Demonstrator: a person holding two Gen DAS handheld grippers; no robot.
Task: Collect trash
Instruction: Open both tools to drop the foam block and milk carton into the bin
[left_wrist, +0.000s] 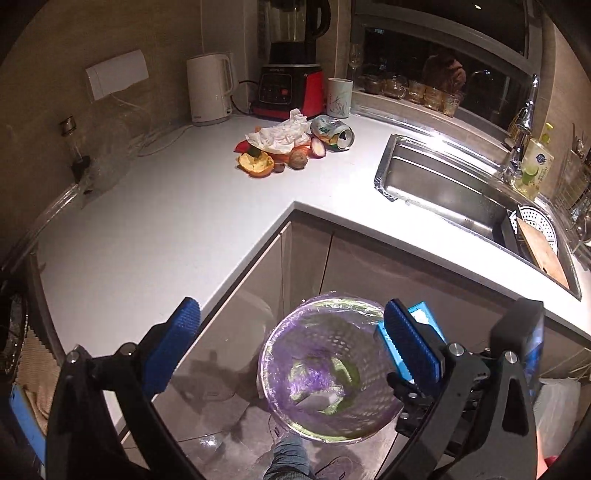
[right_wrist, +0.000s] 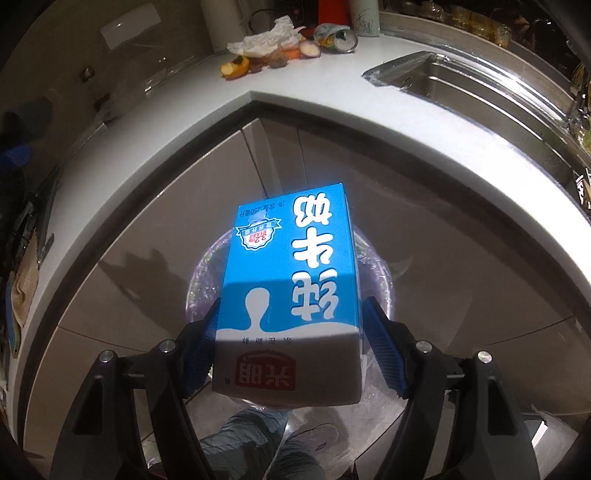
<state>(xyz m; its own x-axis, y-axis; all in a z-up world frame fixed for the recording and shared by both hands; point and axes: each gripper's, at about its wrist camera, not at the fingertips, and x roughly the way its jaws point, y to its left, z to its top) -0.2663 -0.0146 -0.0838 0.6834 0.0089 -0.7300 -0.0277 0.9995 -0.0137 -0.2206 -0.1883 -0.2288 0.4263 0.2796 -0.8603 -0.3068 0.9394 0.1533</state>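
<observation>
My right gripper (right_wrist: 291, 332) is shut on a blue and white milk carton (right_wrist: 291, 280) and holds it over a round waste bin (right_wrist: 380, 284) lined with a clear purple bag, on the floor by the cabinets. In the left wrist view the bin (left_wrist: 325, 373) lies below, with some scraps at its bottom. My left gripper (left_wrist: 291, 347) is open and empty above the bin. The carton's blue edge (left_wrist: 421, 314) shows beside its right finger. A trash pile (left_wrist: 288, 142) sits on the white counter: crumpled tissue, orange peel, an onion half and a crushed can (left_wrist: 332, 133).
A steel sink (left_wrist: 461, 188) with a tap and a soap bottle (left_wrist: 535, 170) is at the right. A white kettle (left_wrist: 210, 88), a red blender (left_wrist: 291, 66) and a mug (left_wrist: 338, 98) stand behind the pile. Grey cabinet doors (left_wrist: 258, 288) meet in the corner.
</observation>
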